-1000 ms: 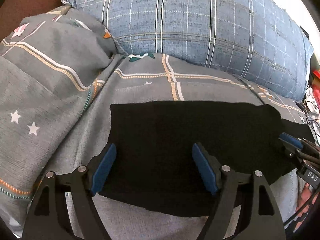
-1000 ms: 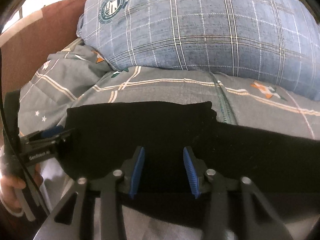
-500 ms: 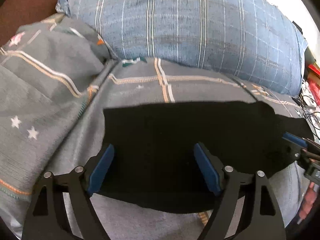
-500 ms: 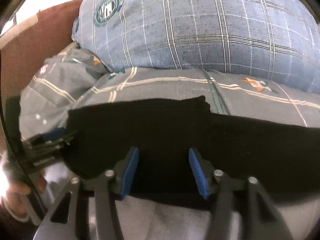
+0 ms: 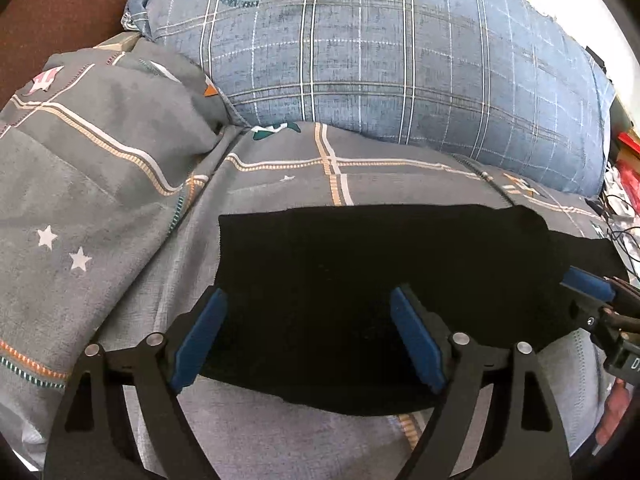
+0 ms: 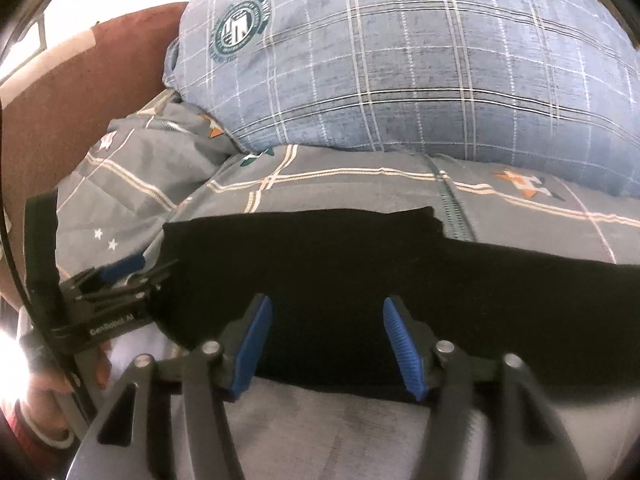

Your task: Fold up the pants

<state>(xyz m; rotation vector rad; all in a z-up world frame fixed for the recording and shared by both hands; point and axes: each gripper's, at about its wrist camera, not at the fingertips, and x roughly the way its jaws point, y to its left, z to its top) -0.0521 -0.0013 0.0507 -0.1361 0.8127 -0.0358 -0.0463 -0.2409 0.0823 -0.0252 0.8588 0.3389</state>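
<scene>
The black pants (image 5: 360, 272) lie flat and folded on the grey patterned bedsheet (image 5: 120, 220); they also show in the right wrist view (image 6: 360, 264), stretching off to the right. My left gripper (image 5: 310, 312) is open, its blue pads over the near left part of the pants, holding nothing. My right gripper (image 6: 328, 328) is open over the near edge of the pants, empty. Each gripper shows at the side of the other's view: the right one (image 5: 592, 292), the left one (image 6: 116, 276).
A big blue plaid pillow (image 5: 380, 52) lies behind the pants. A bunched grey blanket (image 5: 80, 140) rises at the left. A brown headboard (image 6: 80, 92) stands at far left. Cables and clutter (image 5: 620, 192) sit at the far right edge.
Both grippers have pulled back and tilted up a little, so more pillow shows. The right gripper has opened wider. The pants stay still.
</scene>
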